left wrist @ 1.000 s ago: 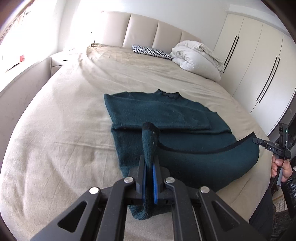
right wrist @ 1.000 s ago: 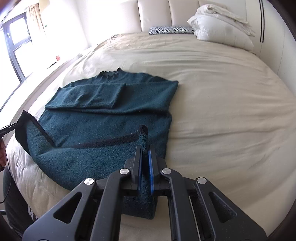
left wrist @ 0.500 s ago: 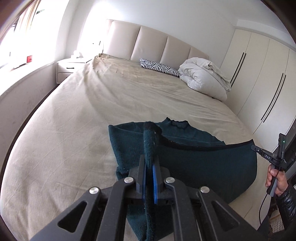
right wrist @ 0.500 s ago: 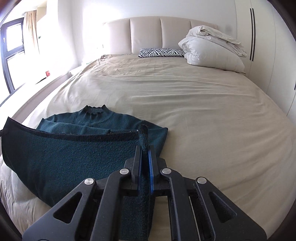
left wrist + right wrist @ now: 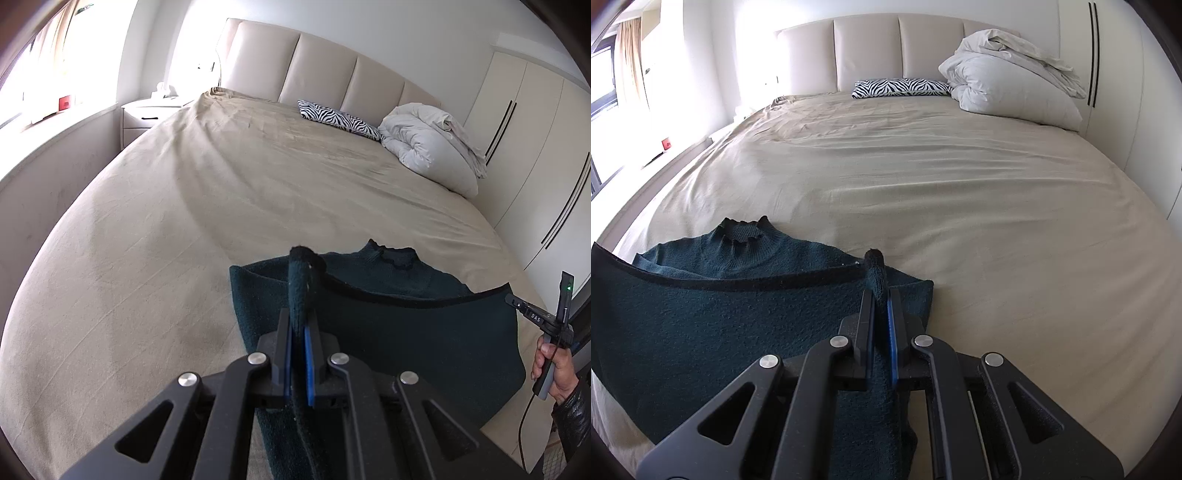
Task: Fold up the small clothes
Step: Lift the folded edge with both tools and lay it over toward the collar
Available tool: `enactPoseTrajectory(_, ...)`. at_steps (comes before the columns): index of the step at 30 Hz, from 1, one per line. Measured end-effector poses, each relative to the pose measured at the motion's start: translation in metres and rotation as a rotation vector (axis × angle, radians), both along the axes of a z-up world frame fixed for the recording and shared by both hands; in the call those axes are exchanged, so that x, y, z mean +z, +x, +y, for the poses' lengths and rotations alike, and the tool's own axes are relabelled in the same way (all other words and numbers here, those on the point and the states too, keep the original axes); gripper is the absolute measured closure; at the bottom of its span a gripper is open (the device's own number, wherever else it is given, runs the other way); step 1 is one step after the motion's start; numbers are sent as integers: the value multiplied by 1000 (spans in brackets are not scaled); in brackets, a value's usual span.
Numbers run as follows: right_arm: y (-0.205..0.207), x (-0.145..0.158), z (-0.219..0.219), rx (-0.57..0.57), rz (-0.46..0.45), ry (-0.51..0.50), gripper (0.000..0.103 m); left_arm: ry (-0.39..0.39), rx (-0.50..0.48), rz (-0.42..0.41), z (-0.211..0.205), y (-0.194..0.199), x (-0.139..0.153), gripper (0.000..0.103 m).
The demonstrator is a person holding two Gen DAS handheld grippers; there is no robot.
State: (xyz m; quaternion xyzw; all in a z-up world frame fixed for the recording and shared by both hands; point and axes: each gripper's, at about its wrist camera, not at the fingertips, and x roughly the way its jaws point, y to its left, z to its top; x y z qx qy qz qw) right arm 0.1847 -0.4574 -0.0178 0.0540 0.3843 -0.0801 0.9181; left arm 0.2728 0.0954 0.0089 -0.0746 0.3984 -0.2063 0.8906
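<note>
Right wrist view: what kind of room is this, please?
Most likely a bedroom: a large bed with a padded headboard, a folded duvet on it, and wardrobe doors beside it.

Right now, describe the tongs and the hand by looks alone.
Both the left tongs and the right tongs are matte black linkage frames with round silver pivot pins and blue-lined fingers. The right hand is bare, in a shiny black sleeve, on a grey handle with a thin black cable, a green light and white lettering.

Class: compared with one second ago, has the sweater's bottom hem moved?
Yes. The hem, held by both claws, has risen and travelled toward the collar, now hiding the folded sleeves.
</note>
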Motion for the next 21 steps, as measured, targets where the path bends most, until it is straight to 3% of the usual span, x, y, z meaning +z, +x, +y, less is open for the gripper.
enactPoseTrajectory(21,60,-48,-21,-74,70,27,98,42,36,94,-20,72,-42,96)
